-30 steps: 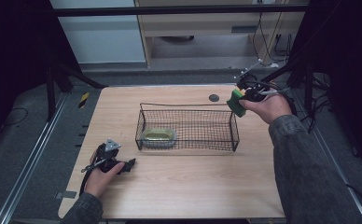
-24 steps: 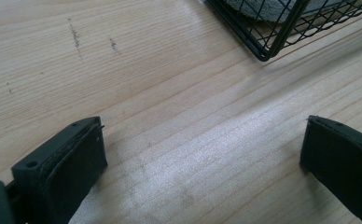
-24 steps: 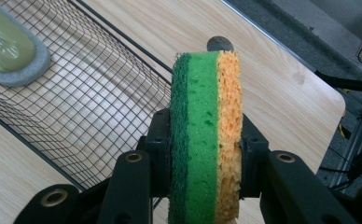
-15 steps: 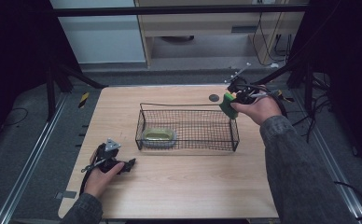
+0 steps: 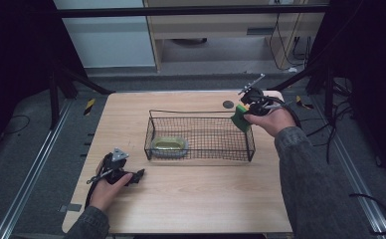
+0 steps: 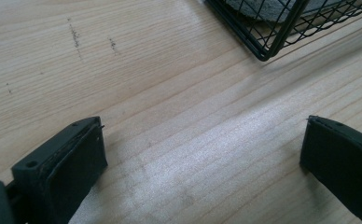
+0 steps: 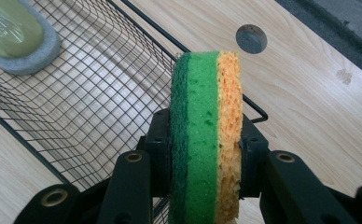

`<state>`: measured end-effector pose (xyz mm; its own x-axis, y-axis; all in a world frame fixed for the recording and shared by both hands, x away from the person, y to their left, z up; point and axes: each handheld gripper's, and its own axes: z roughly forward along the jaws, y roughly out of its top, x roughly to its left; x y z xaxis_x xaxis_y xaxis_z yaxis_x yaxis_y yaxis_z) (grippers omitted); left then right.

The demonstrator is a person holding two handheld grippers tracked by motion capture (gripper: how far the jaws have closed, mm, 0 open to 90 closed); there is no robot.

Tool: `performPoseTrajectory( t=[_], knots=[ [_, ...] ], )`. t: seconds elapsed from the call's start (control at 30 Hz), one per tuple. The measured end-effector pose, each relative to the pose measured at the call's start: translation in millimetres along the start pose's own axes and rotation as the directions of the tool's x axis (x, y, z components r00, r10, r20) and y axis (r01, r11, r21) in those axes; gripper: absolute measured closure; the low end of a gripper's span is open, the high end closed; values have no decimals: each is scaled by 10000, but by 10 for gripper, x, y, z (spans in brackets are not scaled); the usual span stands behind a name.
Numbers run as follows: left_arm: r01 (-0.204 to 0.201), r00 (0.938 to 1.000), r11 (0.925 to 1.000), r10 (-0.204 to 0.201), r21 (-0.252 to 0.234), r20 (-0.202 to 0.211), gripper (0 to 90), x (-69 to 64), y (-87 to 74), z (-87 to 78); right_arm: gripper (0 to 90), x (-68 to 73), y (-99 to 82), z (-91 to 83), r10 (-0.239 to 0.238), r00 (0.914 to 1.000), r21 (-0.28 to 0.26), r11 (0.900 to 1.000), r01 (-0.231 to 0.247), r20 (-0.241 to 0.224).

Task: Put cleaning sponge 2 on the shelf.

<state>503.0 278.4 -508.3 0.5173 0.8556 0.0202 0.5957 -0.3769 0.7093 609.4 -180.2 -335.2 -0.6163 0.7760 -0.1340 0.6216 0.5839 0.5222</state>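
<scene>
A green and orange sponge (image 7: 206, 135) stands on edge between the jaws of my right gripper (image 7: 201, 140), which is shut on it. In the high view that gripper (image 5: 244, 110) holds the sponge (image 5: 240, 118) just above the far right corner of a black wire basket (image 5: 201, 155). A grey-rimmed green scrub pad (image 5: 169, 145) lies inside the basket at its left end; the right gripper view shows the pad (image 7: 17, 37) at top left. My left gripper (image 5: 131, 176) rests low over the table, near the front left, with its jaws wide open over bare wood (image 6: 202, 140).
A dark round hole cover (image 5: 228, 104) sits in the wooden table (image 5: 191, 199) behind the basket. The basket's near corner (image 6: 265, 49) shows ahead of the left gripper. Dark frame rails and cables border the table on both sides.
My right gripper has carried the sponge down and to the left, from beyond the basket's right end to just over its far right corner. The left hand has stayed put.
</scene>
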Motion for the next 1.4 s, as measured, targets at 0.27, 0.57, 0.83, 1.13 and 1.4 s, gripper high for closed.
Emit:
performPoseTrajectory(
  t=[0.27, 0.57, 0.83, 1.13, 1.4],
  knots=[
    [-1, 10000, 10000, 1, -27, -8, 0, 0, -1, 2, 651, -2, -23, 134, -14, 10000, 162, 9999, 14, -58],
    [-2, 10000, 10000, 2, -26, -7, 0, 0, -1, 2, 650, -18, -80, 245, 27, 9998, 267, 9996, -22, -180],
    [3, 10000, 10000, -3, -33, -6, 0, 0, -1, 3, 650, -51, -128, 344, 168, 9996, 436, 9989, -159, -206],
    [-4, 10000, 10000, 4, -30, -4, 0, 0, -1, 2, 651, -68, -152, 439, 162, 9996, 538, 9984, -149, -251],
    [-6, 10000, 10000, 6, -31, -5, 0, 0, -1, 2, 651, -84, -181, 512, 228, 9996, 590, 9980, -218, -164]
  ],
)
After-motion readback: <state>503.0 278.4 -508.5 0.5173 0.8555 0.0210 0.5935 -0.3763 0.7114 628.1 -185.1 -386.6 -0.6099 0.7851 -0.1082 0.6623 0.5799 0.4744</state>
